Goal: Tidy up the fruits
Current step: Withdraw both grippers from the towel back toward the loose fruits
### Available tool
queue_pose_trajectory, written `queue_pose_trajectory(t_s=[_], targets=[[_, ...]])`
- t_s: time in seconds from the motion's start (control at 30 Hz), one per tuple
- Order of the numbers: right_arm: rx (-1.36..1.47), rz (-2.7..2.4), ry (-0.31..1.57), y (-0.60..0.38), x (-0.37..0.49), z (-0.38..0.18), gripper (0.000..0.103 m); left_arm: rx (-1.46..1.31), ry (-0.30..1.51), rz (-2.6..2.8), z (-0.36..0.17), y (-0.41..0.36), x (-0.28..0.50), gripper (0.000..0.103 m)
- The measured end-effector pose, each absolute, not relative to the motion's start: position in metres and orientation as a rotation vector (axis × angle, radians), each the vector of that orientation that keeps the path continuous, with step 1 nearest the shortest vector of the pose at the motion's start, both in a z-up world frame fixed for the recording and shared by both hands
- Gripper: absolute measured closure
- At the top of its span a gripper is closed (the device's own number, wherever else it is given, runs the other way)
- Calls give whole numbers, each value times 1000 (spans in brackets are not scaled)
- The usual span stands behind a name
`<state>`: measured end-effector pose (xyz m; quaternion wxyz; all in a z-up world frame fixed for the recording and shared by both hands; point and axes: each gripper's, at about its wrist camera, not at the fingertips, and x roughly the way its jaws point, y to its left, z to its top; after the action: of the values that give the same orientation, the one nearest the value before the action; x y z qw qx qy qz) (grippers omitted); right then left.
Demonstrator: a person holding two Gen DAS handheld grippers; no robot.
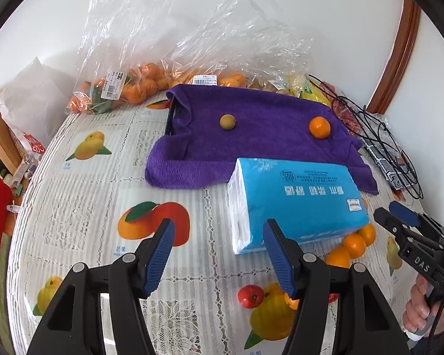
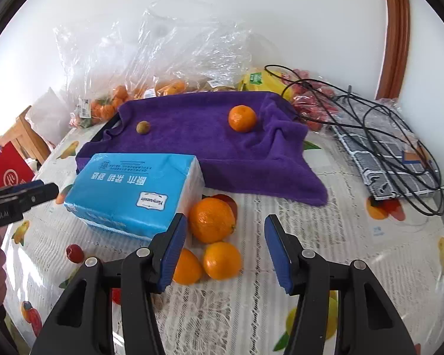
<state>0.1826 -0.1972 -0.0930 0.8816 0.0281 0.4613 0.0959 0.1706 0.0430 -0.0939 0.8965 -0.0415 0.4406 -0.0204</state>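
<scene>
Three loose oranges (image 2: 211, 220) sit bunched on the worktop (image 2: 355, 254), touching one another, the largest pressed against the near corner of a blue tissue pack (image 2: 133, 190). Two more fruits lie well apart on a purple towel (image 2: 210, 148) behind the pack: a smaller orange (image 2: 242, 118) toward its right side and a small brownish-green fruit (image 2: 143, 127) toward its left; what kind it is I cannot tell. Bags of more oranges (image 1: 133, 87) line the far edge against the wall.

Right gripper (image 2: 222, 250): fingers apart, nothing between the pads, the cluster just ahead and slightly left of the gap. Left gripper (image 1: 217, 259): fingers likewise apart and empty, hanging over bare cloth beside the pack.

Handling, by judgement: oranges are firm, round, moderately weighty, with a dimpled rind that grips well; they will roll if nudged. Best hold is across the widest middle, pads on opposite sides. The nearest right-hand orange (image 2: 222, 261) looks freest to take; the large one is hemmed by the pack.

A tangle of black cable (image 2: 370, 124) lies on a checked pad at right, clear of the fruit.
</scene>
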Motion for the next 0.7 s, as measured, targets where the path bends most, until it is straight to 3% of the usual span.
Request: queue_pose_trajectory(t_s=[0.17, 0.67, 0.7], targets=[[76, 212, 983, -195, 192, -109, 55, -108, 938, -35, -108, 51, 165, 43], [20, 292, 1032, -182, 209, -131, 52, -119, 976, -48, -125, 60, 164, 43], [25, 299, 1028, -183, 209, -132, 57, -117, 977, -48, -125, 60, 164, 43]])
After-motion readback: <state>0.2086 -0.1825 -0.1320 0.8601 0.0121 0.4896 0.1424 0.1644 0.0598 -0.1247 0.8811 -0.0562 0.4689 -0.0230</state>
